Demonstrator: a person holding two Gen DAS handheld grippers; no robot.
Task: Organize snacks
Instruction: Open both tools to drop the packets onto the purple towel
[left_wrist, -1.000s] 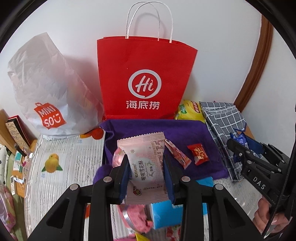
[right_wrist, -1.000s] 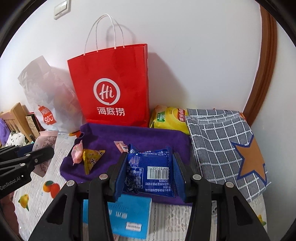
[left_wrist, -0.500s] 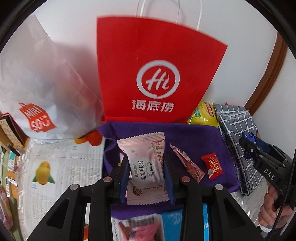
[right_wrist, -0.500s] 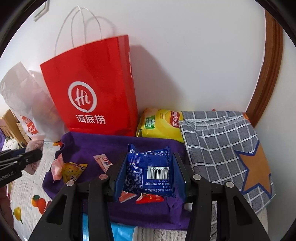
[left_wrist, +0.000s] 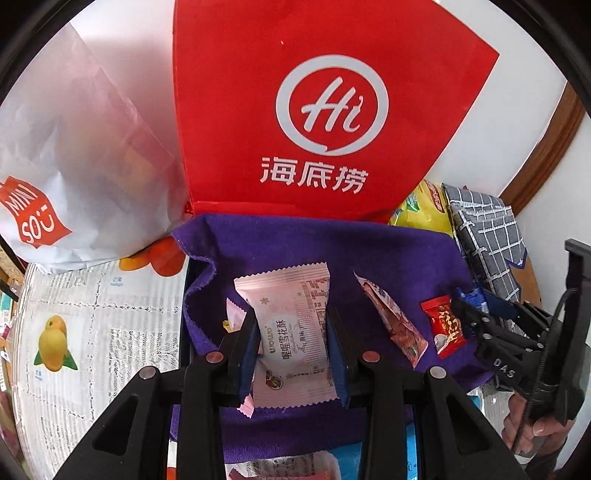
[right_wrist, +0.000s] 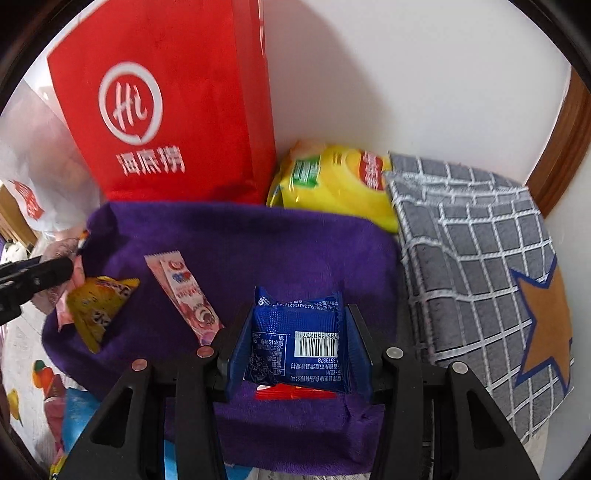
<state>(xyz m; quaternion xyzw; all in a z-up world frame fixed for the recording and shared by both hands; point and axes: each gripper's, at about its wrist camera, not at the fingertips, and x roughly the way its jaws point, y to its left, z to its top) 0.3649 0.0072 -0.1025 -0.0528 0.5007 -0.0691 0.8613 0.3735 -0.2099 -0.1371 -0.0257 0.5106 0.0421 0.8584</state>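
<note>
My left gripper (left_wrist: 291, 343) is shut on a pale pink snack packet (left_wrist: 291, 328), held just above the purple cloth (left_wrist: 295, 243). My right gripper (right_wrist: 295, 345) is shut on a blue snack packet (right_wrist: 299, 343) with a barcode, low over the same purple cloth (right_wrist: 258, 240). On the cloth lie a long pink wrapper (right_wrist: 184, 291), a yellow triangular pack (right_wrist: 96, 302) and a small red candy (left_wrist: 445, 325). A red sliver (right_wrist: 295, 392) of that candy shows under the blue packet. The right gripper (left_wrist: 498, 339) appears at the right edge of the left wrist view.
A red paper bag (left_wrist: 314, 110) stands against the wall behind the cloth, a white plastic bag (left_wrist: 66, 166) to its left. A yellow chip bag (right_wrist: 332, 181) and a grey checked fabric bag (right_wrist: 476, 266) with an orange star sit to the right. A fruit-print mat (left_wrist: 74, 325) covers the table.
Both grippers have come down and forward toward the purple cloth, each still holding its packet. The red bag and the cloth now loom larger.
</note>
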